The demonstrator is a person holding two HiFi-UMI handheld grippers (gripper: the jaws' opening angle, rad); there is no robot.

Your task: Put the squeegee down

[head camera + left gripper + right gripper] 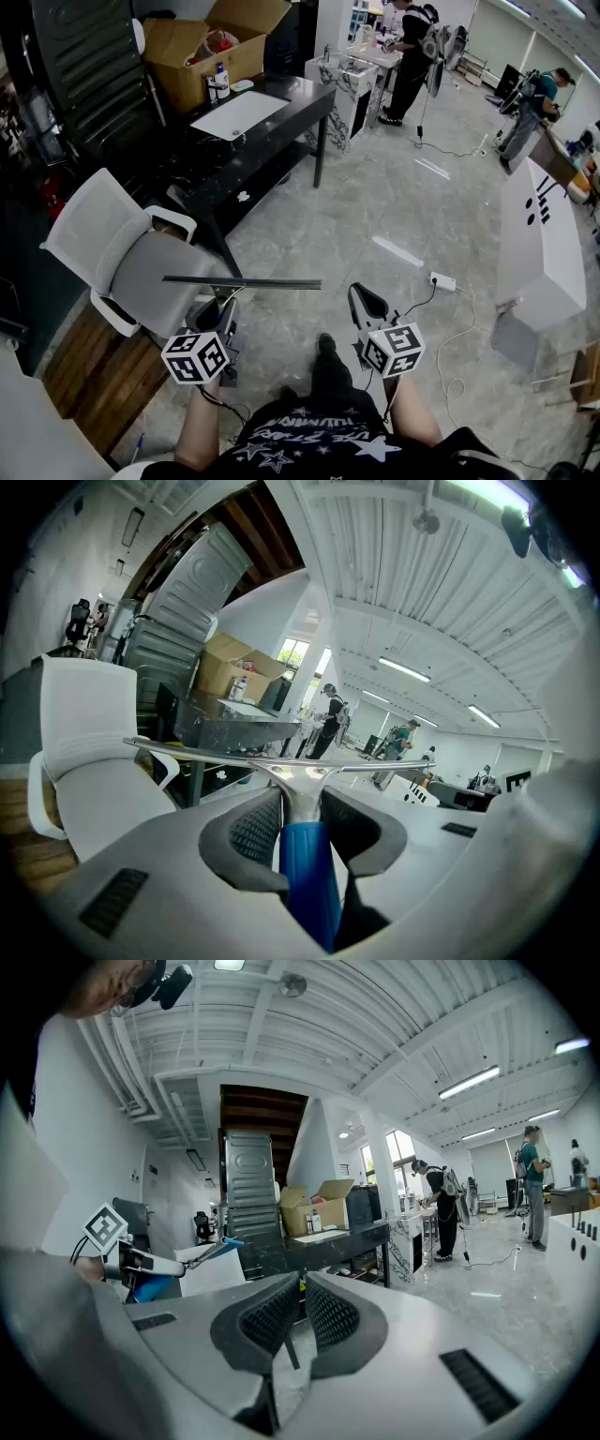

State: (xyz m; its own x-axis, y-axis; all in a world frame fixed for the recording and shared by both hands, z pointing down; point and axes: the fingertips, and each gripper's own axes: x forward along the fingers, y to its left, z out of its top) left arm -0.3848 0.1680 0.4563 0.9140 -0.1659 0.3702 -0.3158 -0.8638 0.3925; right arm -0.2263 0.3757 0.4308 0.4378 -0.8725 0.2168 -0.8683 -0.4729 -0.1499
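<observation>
Clamped in the left gripper [217, 314]: a squeegee [242, 282], caught by its handle, pads [253, 832] pressed in from both sides. Held up in the air, out in front of the person's body, above the grey floor [375, 216] and just beside the front corner of a white chair [112, 248]. Touching neither floor nor any tabletop.

Handle [307, 874] bright blue, round and smooth, running straight back between the jaws. Ahead of it, a silvery metal neck [302, 794], narrow at the handle and flaring into a T. Across the top of the T, a long, thin, straight blade [187, 750], set crosswise to the handle and lying about level. Sticking out well past the gripper on both sides, a little farther toward the right. Dark and narrow from the head view, shiny metal from the left gripper view.

Right gripper [367, 302] off to the right, well apart from the squeegee, aimed forward and slightly down. Pads [272, 1316] drawn close together, only a thin slit left, nothing in it.

Beyond the chair, a black desk [272, 103] with a white board [239, 114] on top and an open cardboard box [202, 47] at its far end. On the right, a long white counter [544, 244]. Farther back, a person in black [410, 61] and another person in a teal top [534, 108], both standing.
</observation>
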